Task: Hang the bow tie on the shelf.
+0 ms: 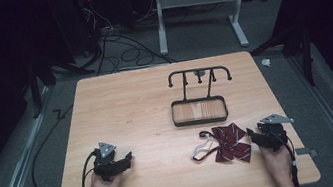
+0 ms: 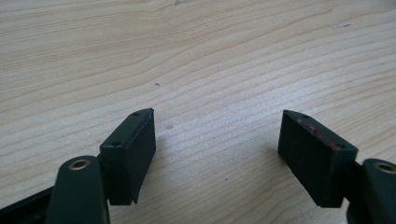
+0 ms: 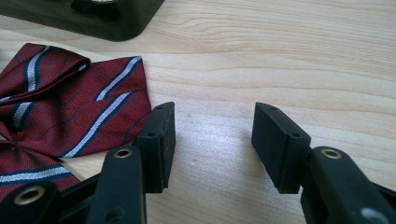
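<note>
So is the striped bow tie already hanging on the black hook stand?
No. In the high view the bow tie lies flat on the wooden table, in front of the stand, whose hooks are bare.

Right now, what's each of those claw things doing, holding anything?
Left gripper: open, empty, over bare table.
Right gripper: open, empty, beside the bow tie.

The table (image 1: 121,105) has a light wood-grain top with rounded corners. Grey carpet (image 1: 23,161) covers the floor around it. At 12 o'clock stands a white metal frame (image 1: 199,12) (two legs, one crossbar). Black cables (image 1: 122,50) lie coiled at 11 o'clock. The surrounding room is dark.
</note>
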Demonstrator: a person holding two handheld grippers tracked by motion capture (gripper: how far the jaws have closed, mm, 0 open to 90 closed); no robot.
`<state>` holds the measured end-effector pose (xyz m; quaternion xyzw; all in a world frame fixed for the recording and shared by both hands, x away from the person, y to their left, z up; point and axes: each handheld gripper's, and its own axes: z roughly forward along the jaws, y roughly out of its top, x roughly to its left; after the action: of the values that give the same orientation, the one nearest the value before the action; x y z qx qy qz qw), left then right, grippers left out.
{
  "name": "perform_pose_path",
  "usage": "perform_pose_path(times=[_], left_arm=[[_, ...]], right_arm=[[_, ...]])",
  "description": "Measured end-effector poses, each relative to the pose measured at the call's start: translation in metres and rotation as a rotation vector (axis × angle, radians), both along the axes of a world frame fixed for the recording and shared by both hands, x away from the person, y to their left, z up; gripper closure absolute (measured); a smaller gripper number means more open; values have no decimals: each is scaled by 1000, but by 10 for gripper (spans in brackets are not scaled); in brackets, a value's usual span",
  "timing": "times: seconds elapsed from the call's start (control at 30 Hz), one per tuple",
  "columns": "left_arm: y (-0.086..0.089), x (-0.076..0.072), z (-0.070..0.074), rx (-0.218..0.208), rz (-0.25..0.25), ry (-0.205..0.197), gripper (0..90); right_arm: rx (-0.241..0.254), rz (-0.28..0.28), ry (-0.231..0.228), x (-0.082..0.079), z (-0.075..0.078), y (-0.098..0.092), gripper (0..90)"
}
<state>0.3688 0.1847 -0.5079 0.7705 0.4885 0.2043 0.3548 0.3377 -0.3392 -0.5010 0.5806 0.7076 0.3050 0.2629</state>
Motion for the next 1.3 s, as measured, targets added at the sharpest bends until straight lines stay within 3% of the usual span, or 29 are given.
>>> perform_pose_path(times=[0.87,1.0,1.3], left_arm=[[0,0,0,0,-1,3,282],[0,0,0,0,-2,3,282],[0,0,0,-2,-1,4,283]], right_arm=[[1,4,0,0,0,0,524],[10,33,4,0,0,-1,525],[33,43,3,-3,1,-6,594]])
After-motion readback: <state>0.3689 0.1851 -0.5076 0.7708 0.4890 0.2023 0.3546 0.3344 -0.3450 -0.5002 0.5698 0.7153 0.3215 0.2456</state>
